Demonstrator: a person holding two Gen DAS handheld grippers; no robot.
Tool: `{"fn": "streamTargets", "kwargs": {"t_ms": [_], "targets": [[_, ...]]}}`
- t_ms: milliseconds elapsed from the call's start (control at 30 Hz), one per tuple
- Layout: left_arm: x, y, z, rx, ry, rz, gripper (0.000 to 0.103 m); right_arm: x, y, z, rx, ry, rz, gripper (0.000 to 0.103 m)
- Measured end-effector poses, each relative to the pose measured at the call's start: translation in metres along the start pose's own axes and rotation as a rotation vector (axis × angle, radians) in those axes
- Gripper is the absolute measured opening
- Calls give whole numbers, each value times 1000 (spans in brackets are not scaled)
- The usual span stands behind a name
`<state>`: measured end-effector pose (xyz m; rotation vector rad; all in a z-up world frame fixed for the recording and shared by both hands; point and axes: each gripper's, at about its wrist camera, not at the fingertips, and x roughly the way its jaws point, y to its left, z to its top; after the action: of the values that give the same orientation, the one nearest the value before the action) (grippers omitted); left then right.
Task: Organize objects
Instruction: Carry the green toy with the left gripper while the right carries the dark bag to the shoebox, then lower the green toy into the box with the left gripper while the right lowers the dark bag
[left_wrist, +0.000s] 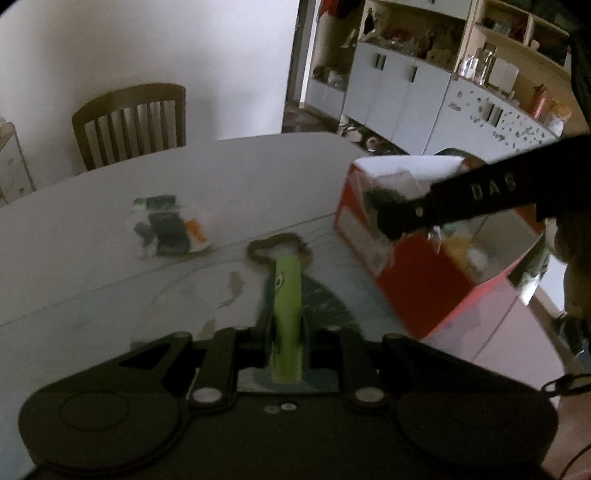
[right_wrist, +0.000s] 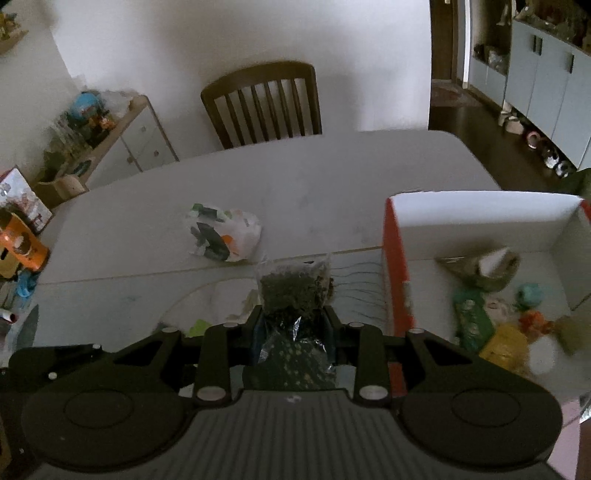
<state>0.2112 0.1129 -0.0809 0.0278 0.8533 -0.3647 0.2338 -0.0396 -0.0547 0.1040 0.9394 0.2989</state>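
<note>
My left gripper (left_wrist: 286, 325) is shut on a flat green packet (left_wrist: 286, 291) and holds it above the table. My right gripper (right_wrist: 293, 314) is shut on a clear bag of dark dried bits (right_wrist: 295, 288), just left of the red-and-white box (right_wrist: 397, 280). The box holds several small items, among them a green pouch (right_wrist: 472, 314) and a yellow pack (right_wrist: 506, 345). In the left wrist view the right gripper (left_wrist: 391, 221) reaches over the box's (left_wrist: 424, 288) near rim. A white plastic bag with dark and orange contents (left_wrist: 168, 227) lies on the table further back; it also shows in the right wrist view (right_wrist: 223, 236).
A wooden chair (right_wrist: 264, 103) stands behind the white table (right_wrist: 332, 173). A placemat with drawings (left_wrist: 221, 291) covers the near part. An orange box (right_wrist: 20, 247) and clutter sit at the left edge. Cabinets (left_wrist: 406, 92) stand at the right, beyond the table.
</note>
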Motion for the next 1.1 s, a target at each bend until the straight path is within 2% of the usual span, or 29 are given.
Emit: {"fn": "streamTargets", "kwargs": {"t_ms": [300,567,833,1100], "targets": [[-8,-51,17,45,-33,-10,14,-46,-39,-17,17,-40,11,31],[2,-101,29,67,-22,-32,14,-75,-104,-31,61,-66,-22,31],[21,-147,39,105,-9,-23,14,-90,-172,-34,103,-98,-70,31],[48,-175,57,104,14,-15,14,-89,-224,-36,115,-98,-75,31]]}}
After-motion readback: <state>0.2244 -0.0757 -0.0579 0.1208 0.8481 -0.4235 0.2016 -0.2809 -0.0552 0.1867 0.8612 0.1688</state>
